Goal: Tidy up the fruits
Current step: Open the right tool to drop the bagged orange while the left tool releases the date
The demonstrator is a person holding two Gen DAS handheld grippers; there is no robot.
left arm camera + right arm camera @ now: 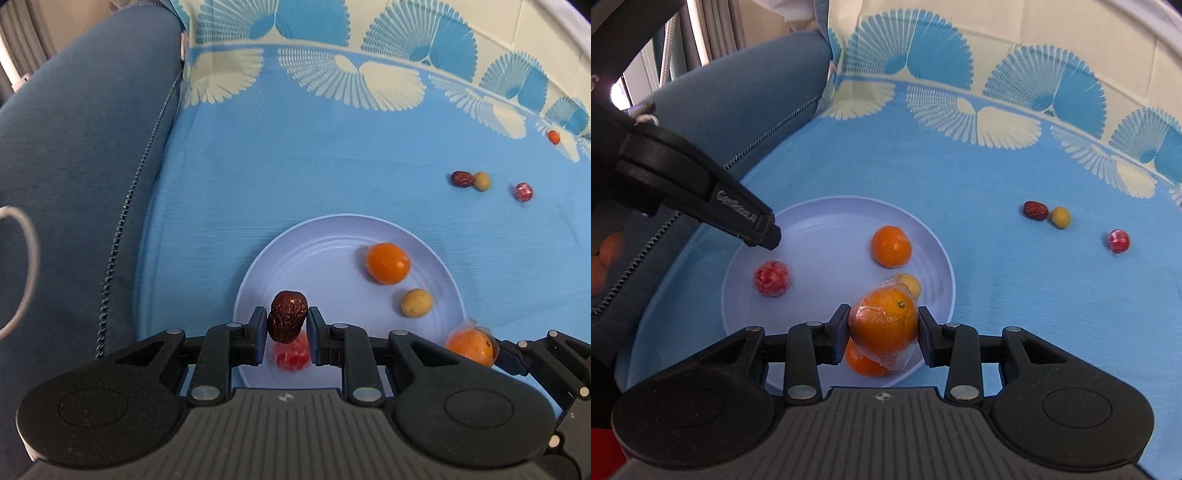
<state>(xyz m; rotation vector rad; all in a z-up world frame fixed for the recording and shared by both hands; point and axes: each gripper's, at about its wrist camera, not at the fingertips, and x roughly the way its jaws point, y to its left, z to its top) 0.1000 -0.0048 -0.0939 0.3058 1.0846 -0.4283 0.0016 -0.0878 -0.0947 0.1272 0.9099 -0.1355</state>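
Above the pale round plastic plate (332,229), the left gripper (287,328) clamped a wrinkled dark-red jujube (287,314) while the right gripper (882,332) squeezed a plastic-wrapped orange (884,321).

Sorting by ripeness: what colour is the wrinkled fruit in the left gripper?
Dark reddish-brown, the dried date in the left gripper; clearest in the left wrist view.

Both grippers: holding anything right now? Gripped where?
Left gripper pinches a dried red date across its lower half. Right gripper clamps a plastic-wrapped orange across its middle, above the plate.
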